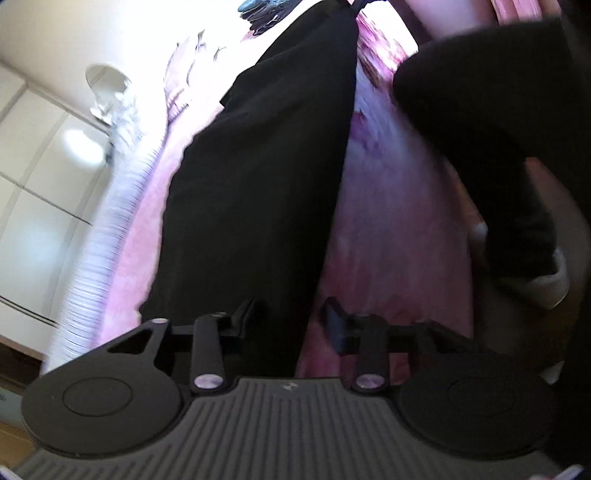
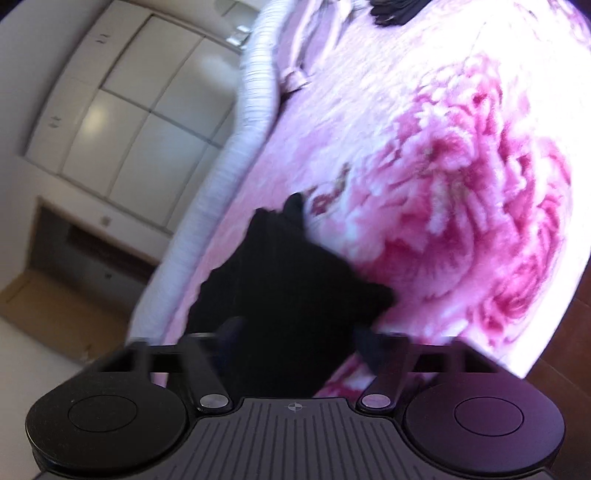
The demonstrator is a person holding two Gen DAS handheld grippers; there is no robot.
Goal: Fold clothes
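Observation:
A long black garment (image 1: 266, 177) stretches from the top of the left wrist view down between the fingers of my left gripper (image 1: 290, 319). The jaws stand apart with the cloth's near end lying between them. Whether they pinch it I cannot tell. In the right wrist view a bunched end of the black garment (image 2: 291, 280) fills the gap of my right gripper (image 2: 291, 332). Its fingers are mostly hidden by the dark cloth. The garment lies on a pink flowered blanket (image 2: 424, 184), which also shows in the left wrist view (image 1: 388, 229).
A person's dark sleeve and arm (image 1: 491, 140) reach in at the right of the left wrist view. A white ribbed bed edge (image 2: 236, 155) borders the blanket. White cupboard doors (image 2: 122, 114) stand beyond. Another dark clothes pile (image 2: 395, 9) lies at the blanket's far end.

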